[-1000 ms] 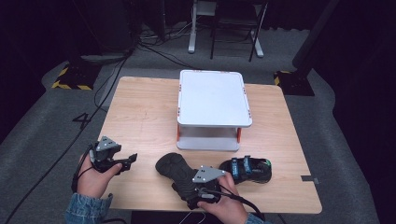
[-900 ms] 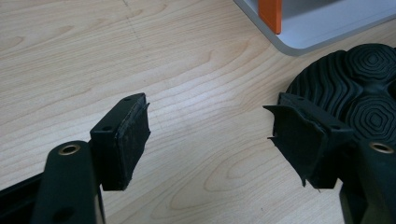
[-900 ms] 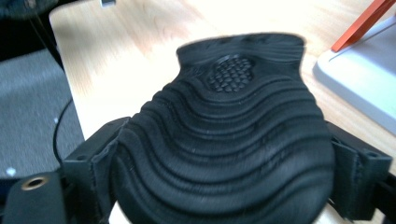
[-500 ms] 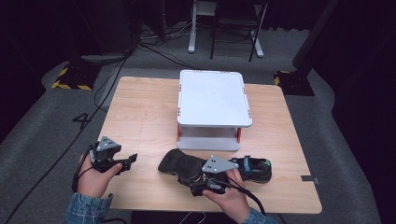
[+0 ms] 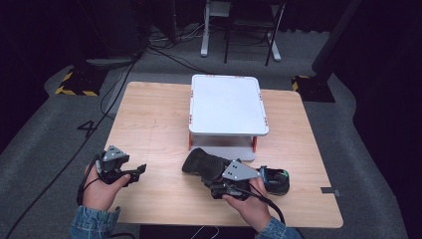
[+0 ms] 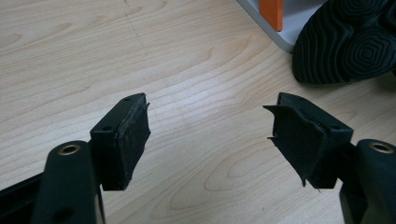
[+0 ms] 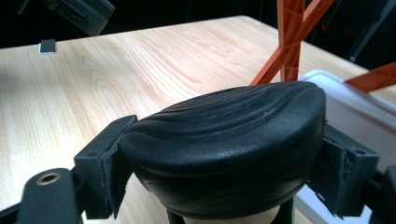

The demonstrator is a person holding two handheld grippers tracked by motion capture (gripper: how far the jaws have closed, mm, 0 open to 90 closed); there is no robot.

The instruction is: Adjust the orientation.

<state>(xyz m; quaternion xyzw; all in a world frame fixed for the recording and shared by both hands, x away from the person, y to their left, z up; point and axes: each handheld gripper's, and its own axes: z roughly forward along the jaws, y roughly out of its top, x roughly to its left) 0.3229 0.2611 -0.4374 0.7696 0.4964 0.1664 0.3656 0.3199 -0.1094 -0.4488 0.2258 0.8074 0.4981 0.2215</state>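
Right gripper view, nearest: right gripper point(image 7: 224, 168) has its jaws clamped across a black shoe point(image 7: 224, 140), one pad on each flank, ribbed sole upward; having just closed a little, they now sit tight on the shoe.
Shoe versus fingers: the shoe spans the whole gap between the pads, touching both, and sticks out past the fingertips point(image 7: 105, 158) toward the rack.
High view, near edge: right gripper point(image 5: 226, 184) carries the black shoe point(image 5: 201, 163) just above the wooden table point(image 5: 149, 124), its free end pointing toward the rack's lower level.
Second shoe: a dark shoe with blue trim point(image 5: 276, 179) lies on the table just beside the right hand point(image 5: 251, 201).
Left gripper: left gripper point(image 5: 137, 172) hovers low at the table's left side, jaws wide apart and holding nothing; in the left gripper view point(image 6: 210, 135) bare wood shows between the pads.
Farther off: a white two-level rack with orange legs point(image 5: 226, 104) stands mid-table, top shelf bare.
Step in hand: by my reading, carrying the gripped shoe to the rack.
Next move: likely slide the shoe onto the lower shelf point(image 5: 229, 152), keeping it level under the top board and clear of the orange legs, then release.
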